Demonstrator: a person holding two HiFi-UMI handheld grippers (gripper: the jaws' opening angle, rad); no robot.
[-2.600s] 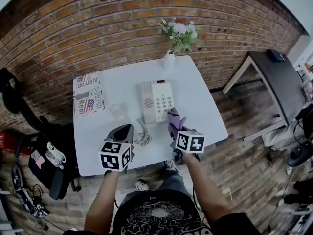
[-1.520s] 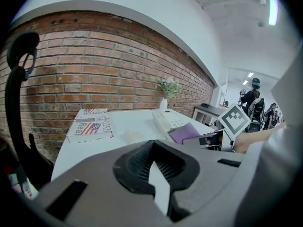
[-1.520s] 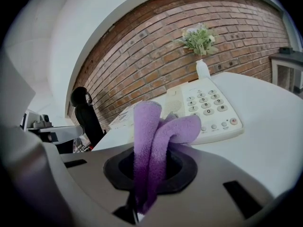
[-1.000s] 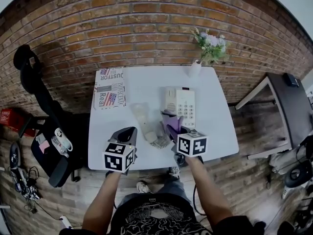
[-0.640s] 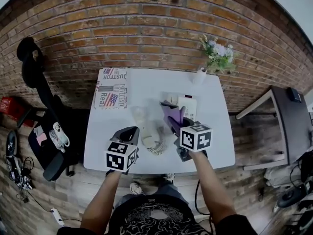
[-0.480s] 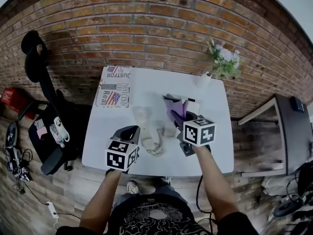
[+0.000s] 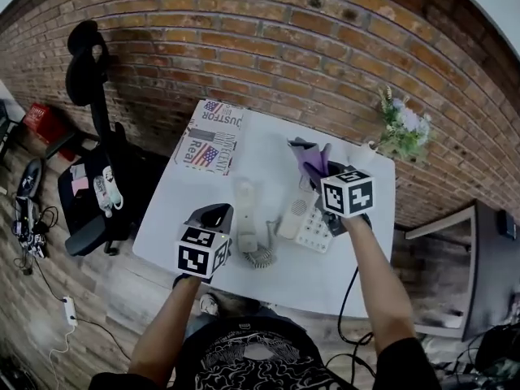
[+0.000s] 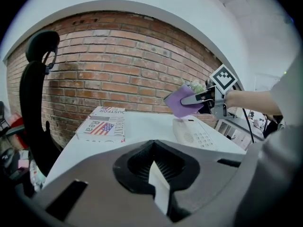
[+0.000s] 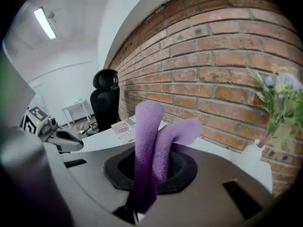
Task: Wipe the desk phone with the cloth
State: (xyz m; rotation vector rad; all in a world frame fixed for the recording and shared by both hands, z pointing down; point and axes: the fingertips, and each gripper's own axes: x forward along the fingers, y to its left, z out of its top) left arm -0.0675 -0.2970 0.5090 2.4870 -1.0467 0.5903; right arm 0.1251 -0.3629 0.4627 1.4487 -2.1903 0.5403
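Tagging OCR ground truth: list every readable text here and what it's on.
"JUSTFOR": on the flag-printed box.
"Real": same box, large letters.
Other print on that box: too blurred to read.
Keypad of the desk phone: too small to read.
The cloth: no print.

Cloth (image 7: 311,159) now raised off phone (image 7: 305,218)

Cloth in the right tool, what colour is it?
The cloth is plain purple; it shows best in the right gripper view.
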